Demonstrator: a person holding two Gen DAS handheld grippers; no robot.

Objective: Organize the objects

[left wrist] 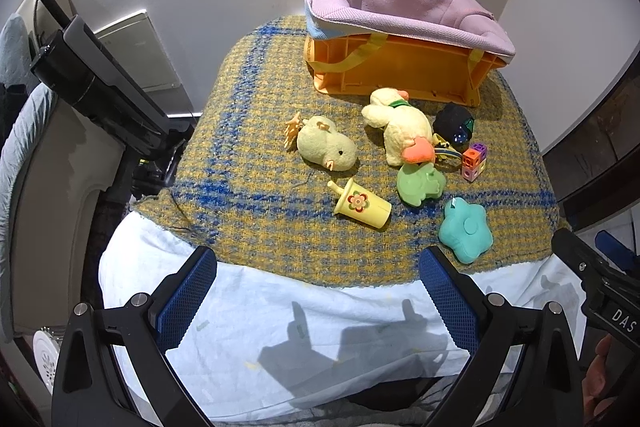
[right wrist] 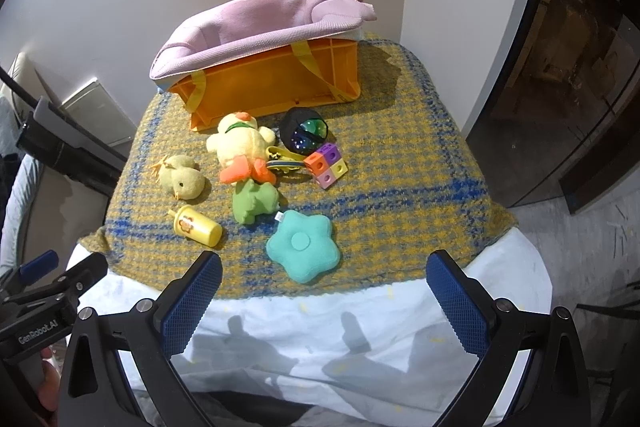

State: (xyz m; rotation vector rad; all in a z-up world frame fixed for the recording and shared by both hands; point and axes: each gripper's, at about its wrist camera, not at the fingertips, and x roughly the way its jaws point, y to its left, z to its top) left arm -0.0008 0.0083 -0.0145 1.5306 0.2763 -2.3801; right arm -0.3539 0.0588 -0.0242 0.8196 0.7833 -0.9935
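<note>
Toys lie on a yellow-blue checked cloth [left wrist: 256, 131]: a small yellow chick [left wrist: 326, 143] [right wrist: 182, 178], a large plush duck [left wrist: 400, 125] [right wrist: 240, 147], a yellow toy cup [left wrist: 362, 203] [right wrist: 198, 225], a green plush [left wrist: 420, 183] [right wrist: 254, 201], a teal star cushion [left wrist: 466, 229] [right wrist: 304, 245], a dark ball [left wrist: 454, 125] [right wrist: 304, 133] and coloured cubes [left wrist: 474, 161] [right wrist: 326, 165]. An orange crate with a pink fabric liner [left wrist: 404, 27] [right wrist: 272, 67] stands at the back. My left gripper [left wrist: 318, 291] and right gripper [right wrist: 324, 291] are open and empty, at the near edge.
A white sheet [left wrist: 280, 327] covers the near side under the cloth. A black stand [left wrist: 100, 83] is at the left. A dark cabinet [right wrist: 560, 67] stands at the right. White wall lies behind the crate.
</note>
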